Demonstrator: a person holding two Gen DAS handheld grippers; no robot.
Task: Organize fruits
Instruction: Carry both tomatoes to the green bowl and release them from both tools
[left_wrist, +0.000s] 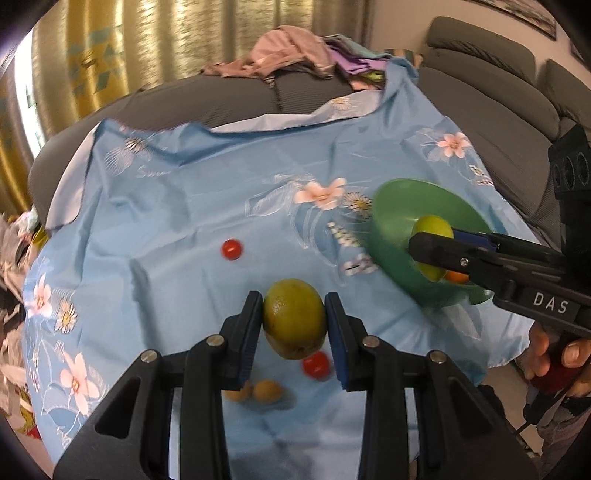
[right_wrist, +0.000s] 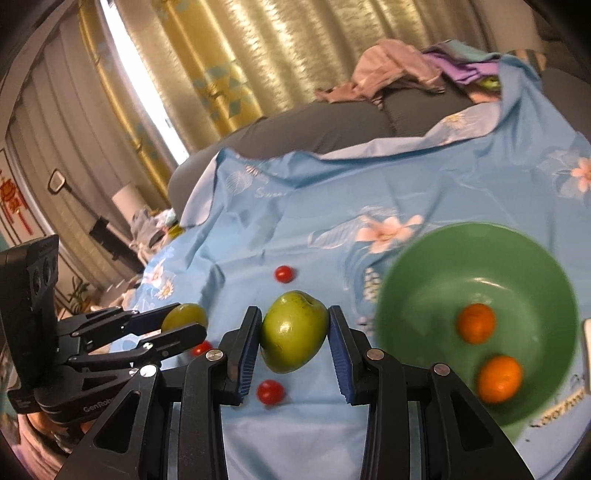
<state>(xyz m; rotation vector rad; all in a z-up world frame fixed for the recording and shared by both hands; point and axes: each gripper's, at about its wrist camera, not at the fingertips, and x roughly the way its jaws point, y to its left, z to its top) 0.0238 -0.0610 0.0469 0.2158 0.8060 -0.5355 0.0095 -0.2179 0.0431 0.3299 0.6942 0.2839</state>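
Observation:
My left gripper (left_wrist: 293, 317) is shut on a yellow-green oval fruit (left_wrist: 293, 325), held above the blue floral cloth (left_wrist: 184, 206). My right gripper (right_wrist: 293, 328) is shut on a green apple (right_wrist: 291, 332). In the left wrist view the right gripper (left_wrist: 424, 242) carries its apple (left_wrist: 434, 225) over the rim of a green bowl (left_wrist: 395, 218). The bowl (right_wrist: 424, 288) holds two oranges (right_wrist: 476, 323) (right_wrist: 498, 378). The left gripper (right_wrist: 188, 319) shows at the left of the right wrist view with its fruit (right_wrist: 186, 313).
Cherry tomatoes (left_wrist: 231, 249) (left_wrist: 316, 363) and two small tan fruits (left_wrist: 267, 391) lie loose on the cloth. The cloth covers a grey sofa seat (left_wrist: 229, 99). A pile of clothes (left_wrist: 288, 51) sits at the back. A hand (left_wrist: 554, 354) grips the right tool.

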